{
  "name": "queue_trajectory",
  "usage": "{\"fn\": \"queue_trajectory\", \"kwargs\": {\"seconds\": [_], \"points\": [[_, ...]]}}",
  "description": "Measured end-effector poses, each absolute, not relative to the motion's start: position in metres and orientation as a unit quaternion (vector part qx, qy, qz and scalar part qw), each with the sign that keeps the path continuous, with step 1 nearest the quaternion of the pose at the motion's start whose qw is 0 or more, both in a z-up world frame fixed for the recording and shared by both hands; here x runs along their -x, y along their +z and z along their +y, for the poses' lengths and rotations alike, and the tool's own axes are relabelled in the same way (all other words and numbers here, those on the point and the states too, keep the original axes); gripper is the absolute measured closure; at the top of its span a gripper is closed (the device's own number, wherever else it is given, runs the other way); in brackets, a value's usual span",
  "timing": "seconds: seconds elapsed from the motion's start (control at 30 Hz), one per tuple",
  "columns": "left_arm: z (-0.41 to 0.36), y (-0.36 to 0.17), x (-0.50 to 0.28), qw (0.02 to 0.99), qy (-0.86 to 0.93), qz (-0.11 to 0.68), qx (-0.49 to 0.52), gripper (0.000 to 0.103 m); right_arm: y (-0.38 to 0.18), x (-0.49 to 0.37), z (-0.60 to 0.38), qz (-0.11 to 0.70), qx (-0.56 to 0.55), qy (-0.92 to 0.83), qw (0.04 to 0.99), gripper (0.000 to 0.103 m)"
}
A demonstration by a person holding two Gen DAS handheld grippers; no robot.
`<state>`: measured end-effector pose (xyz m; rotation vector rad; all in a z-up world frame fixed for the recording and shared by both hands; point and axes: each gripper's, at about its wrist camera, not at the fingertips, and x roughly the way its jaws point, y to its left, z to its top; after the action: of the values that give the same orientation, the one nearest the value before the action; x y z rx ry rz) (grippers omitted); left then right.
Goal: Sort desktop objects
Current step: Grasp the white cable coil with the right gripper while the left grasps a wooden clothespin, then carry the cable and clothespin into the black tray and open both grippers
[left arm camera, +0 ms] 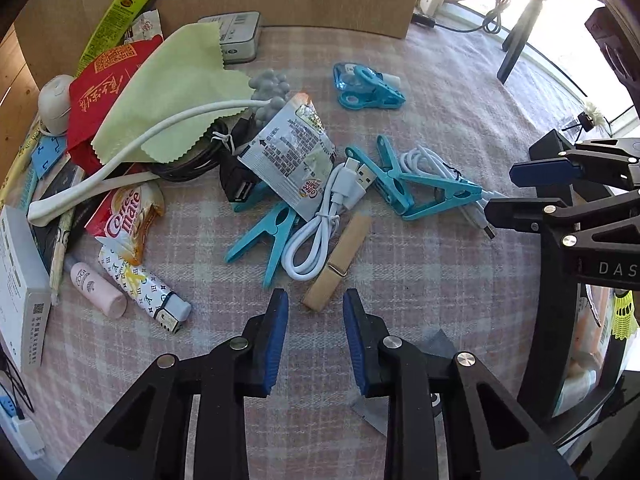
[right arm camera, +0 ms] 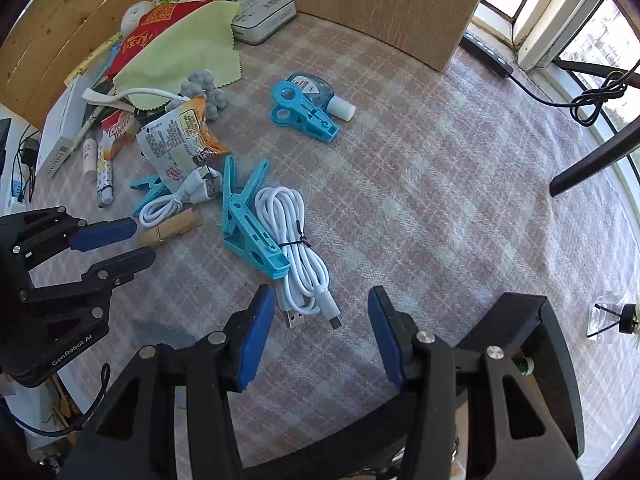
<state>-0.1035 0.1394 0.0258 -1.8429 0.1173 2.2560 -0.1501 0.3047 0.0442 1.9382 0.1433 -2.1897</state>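
Observation:
A wooden clothespin (left arm camera: 336, 264) lies on the checked tablecloth, and its near end sits between the tips of my left gripper (left arm camera: 316, 300). The blue pads stand apart from it, so that gripper is open. A tied white cable coil (right arm camera: 294, 240) rests beside a blue clothes peg (right arm camera: 248, 224). The coil's plugs (right arm camera: 316, 314) lie between the tips of my right gripper (right arm camera: 320, 300), which is open and touches nothing. In the right wrist view the left gripper (right arm camera: 136, 242) hovers at the wooden clothespin (right arm camera: 170, 231). The right gripper (left arm camera: 504, 192) shows at the right edge of the left wrist view.
Further pegs (left arm camera: 264, 240), a loose white USB cable (left arm camera: 320, 228), creamer sachets (left arm camera: 292, 152), a patterned lighter (left arm camera: 144, 292) and a pink tube (left arm camera: 96, 290) crowd the left. A green cloth (left arm camera: 172, 88), red envelope (left arm camera: 100, 80) and tin (left arm camera: 236, 36) lie behind. A correction tape (right arm camera: 308, 92) sits mid-table.

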Motion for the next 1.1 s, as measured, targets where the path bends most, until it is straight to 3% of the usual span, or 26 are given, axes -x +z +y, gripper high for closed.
{"fn": "queue_trajectory", "kwargs": {"seconds": [0.27, 0.33, 0.4, 0.63, 0.73, 1.1], "points": [[0.148, 0.019, 0.107, 0.128, 0.763, 0.042, 0.632, 0.082, 0.032, 0.156, 0.299, 0.05, -0.664, -0.738, 0.11, 0.056], [0.153, 0.019, 0.106, 0.138, 0.76, 0.041, 0.634, 0.084, 0.029, 0.151, 0.299, 0.052, -0.669, -0.733, 0.112, 0.07], [0.155, 0.02, 0.103, 0.146, 0.758, 0.035, 0.634, 0.085, 0.028, 0.149, 0.301, 0.05, -0.673, -0.729, 0.112, 0.072], [0.169, 0.02, 0.112, 0.131, 0.762, 0.037, 0.633, 0.085, 0.025, 0.15, 0.304, 0.045, -0.677, -0.726, 0.109, 0.072], [0.177, 0.021, 0.114, 0.125, 0.765, 0.059, 0.629, 0.092, 0.026, 0.146, 0.304, 0.046, -0.677, -0.726, 0.108, 0.074], [0.173, 0.034, 0.094, 0.127, 0.768, 0.02, 0.627, 0.092, 0.057, 0.119, 0.345, -0.043, -0.656, -0.75, 0.075, 0.077]]}}
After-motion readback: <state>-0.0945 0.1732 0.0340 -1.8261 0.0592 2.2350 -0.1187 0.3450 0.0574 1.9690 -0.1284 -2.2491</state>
